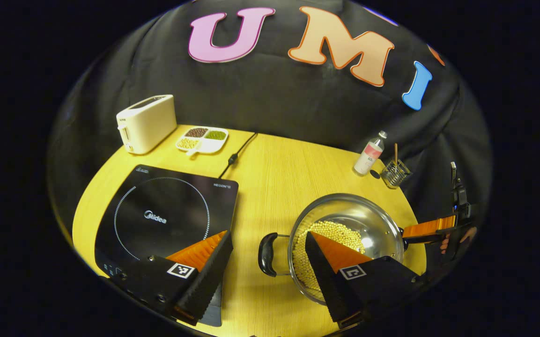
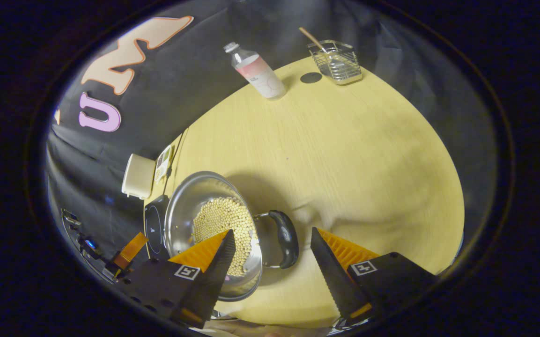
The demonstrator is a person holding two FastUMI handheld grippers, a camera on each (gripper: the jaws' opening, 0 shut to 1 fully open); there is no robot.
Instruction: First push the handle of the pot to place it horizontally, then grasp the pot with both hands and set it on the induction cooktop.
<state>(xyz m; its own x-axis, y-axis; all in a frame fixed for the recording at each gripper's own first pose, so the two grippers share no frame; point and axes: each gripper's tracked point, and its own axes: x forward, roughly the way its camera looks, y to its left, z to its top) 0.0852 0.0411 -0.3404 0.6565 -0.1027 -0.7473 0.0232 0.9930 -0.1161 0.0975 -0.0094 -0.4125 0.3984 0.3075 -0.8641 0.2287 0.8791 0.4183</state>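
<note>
A steel pot (image 1: 361,217) holding yellow beans stands on the wooden table, right of the black induction cooktop (image 1: 157,210). Its black left handle (image 1: 266,254) lies between the spread fingers of my left gripper (image 1: 267,234), which is open and not pressing on it. In the right gripper view the pot (image 2: 195,192) is at lower left, and its other black handle (image 2: 286,238) sits between the fingers of my open right gripper (image 2: 272,231). The right gripper (image 1: 431,228) also shows at the pot's far side. The cooktop (image 2: 154,227) peeks out behind the pot.
At the table's back stand a cream toaster (image 1: 147,122), a divided dish of beans (image 1: 203,139), a bottle (image 1: 369,156) and a wire basket (image 1: 395,173). The cooktop's cable (image 1: 238,154) runs to the back edge. The bottle (image 2: 256,71) and basket (image 2: 336,61) are far off.
</note>
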